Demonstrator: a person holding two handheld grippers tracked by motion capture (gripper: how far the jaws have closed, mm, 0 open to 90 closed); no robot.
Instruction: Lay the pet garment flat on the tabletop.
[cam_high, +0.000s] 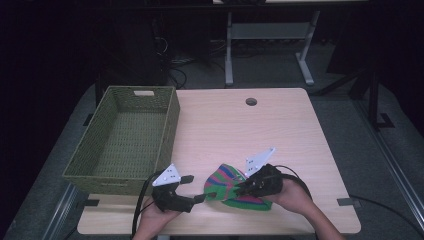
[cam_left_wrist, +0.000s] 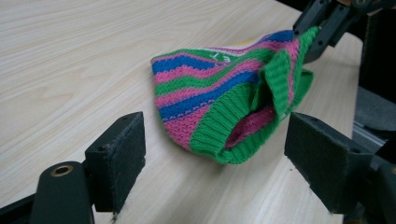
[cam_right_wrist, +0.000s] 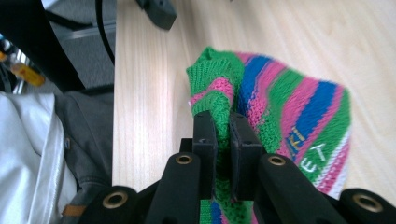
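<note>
The striped hat (cam_high: 234, 187) lies at the surface's (cam_high: 280, 135) near edge, its green cuff pinched in the right tool (cam_right_wrist: 223, 126). At the hat's nine o'clock, the left tool (cam_high: 193, 188) sits spread, cuff between its jaws, untouched. Basket (cam_high: 107, 172) at ten o'clock.

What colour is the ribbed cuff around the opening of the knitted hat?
Green, on the knitted hat striped pink, blue and green; clearest in the left gripper view.

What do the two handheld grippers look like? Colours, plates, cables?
Both the left gripper and right gripper are black, each topped by a grey three-cornered plate with small holes. Jaws carry flat black pads; brass-coloured rings sit at the jaw bases. Black cables trail back. Forearms show no sleeves.
</note>
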